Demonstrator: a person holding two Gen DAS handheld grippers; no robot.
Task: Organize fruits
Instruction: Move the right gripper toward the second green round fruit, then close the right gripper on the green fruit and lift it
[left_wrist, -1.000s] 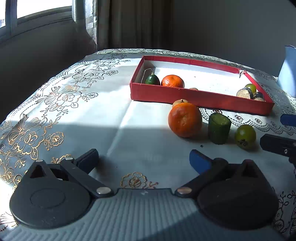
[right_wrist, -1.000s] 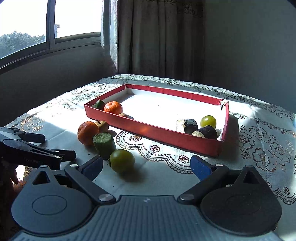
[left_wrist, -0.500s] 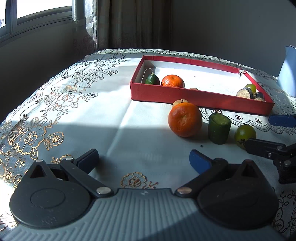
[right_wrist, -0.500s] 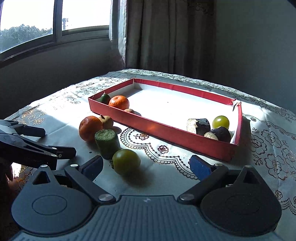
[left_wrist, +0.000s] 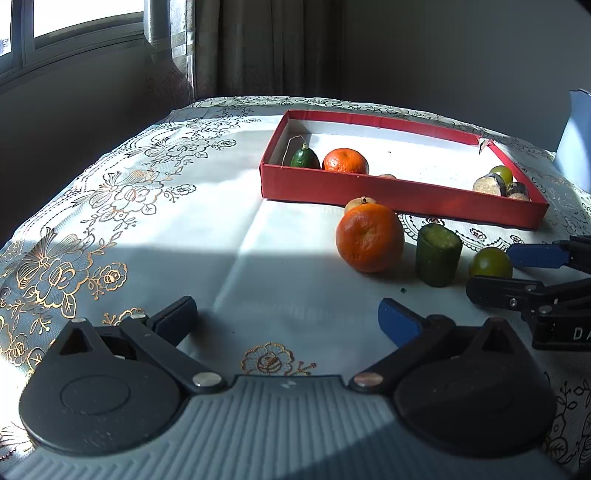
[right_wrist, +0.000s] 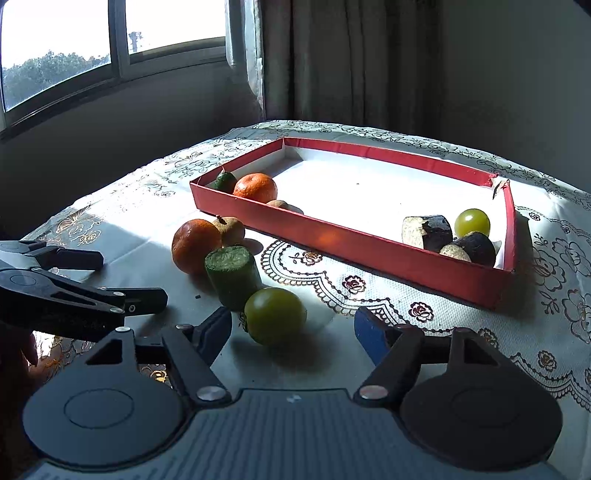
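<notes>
The worktop (right_wrist: 406, 332) is covered with a white floral cloth. A red tray (right_wrist: 332, 230) sits toward its far side.

Inside the tray, left end: a small dark green fruit (right_wrist: 225, 181), an orange (right_wrist: 255, 187) and a small brown fruit (right_wrist: 279, 204) against the near wall. Right end: a yellow-green round fruit (right_wrist: 472, 222) and two dark cut pieces (right_wrist: 428, 232) with pale cut faces, close together.

Outside the tray, on the cloth before its near wall, a row runs toward the cameras: a brown fruit (right_wrist: 231, 229), a second orange (right_wrist: 195, 245) just beside it, a green cut cylinder (right_wrist: 232, 282) standing upright, and a green round fruit (right_wrist: 275, 315) nearest.

The right gripper (right_wrist: 291, 330) is closing. The green round fruit lies between its fingers, forward of the pads; the left pad looks just beside it and the right pad stands clear, so nothing is clamped.

The left gripper (left_wrist: 286, 317) rests low over bare cloth, fingers wide apart, nothing between them, well apart from the fruit row.
</notes>
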